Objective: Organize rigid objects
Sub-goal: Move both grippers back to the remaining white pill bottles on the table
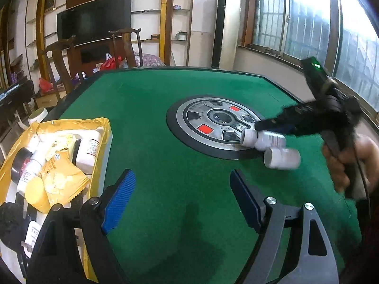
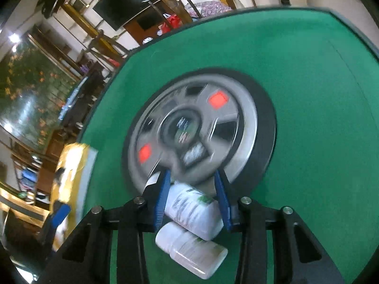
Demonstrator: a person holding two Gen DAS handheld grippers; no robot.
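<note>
From the left wrist, the left gripper (image 1: pixel 182 201) hovers over the green table (image 1: pixel 165 156) with its blue pads spread wide and nothing between them. A yellow-lined box (image 1: pixel 104 127) sits at the table's left edge, crowded with bottles and packets. Across the table the right gripper (image 1: pixel 265 127) reaches down to two white bottles — the far bottle (image 1: pixel 263 138) at its tips on the rim of the round hub (image 1: pixel 213 120), the near bottle (image 1: pixel 281 157) just beside it on the felt.

From the right wrist, the picture is blurred. The right gripper (image 2: pixel 193 198) has its pads narrowed around the far bottle (image 2: pixel 191 210) — whether they press it I cannot tell. The near bottle (image 2: pixel 191 248) lies touching it, outside the pads.
</note>
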